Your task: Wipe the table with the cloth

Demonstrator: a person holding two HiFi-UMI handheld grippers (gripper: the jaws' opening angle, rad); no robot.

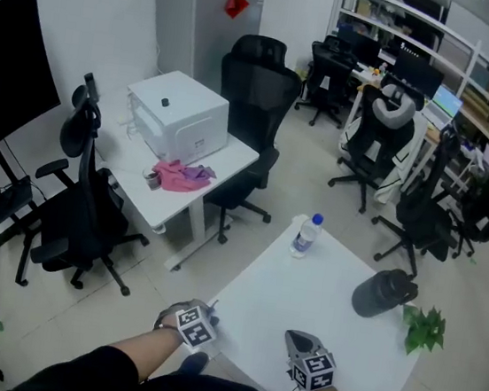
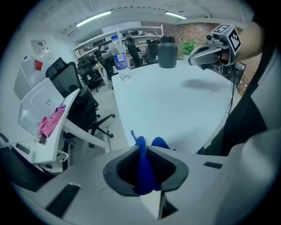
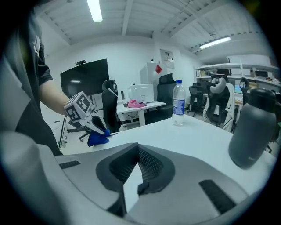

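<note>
Two tools, opening stage — my left tool [image 2: 144, 150] pinches the blue cloth [image 2: 145, 172], bunched between its jaws; the desk [image 2: 175, 101] ahead seems still unwiped; my right tool [image 3: 138, 148] is closed, empty.

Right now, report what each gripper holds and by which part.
The left gripper pinches the blue cloth by a bunched fold, its end poking out past the jaws. The right gripper holds nothing; its jaws are together.
</note>
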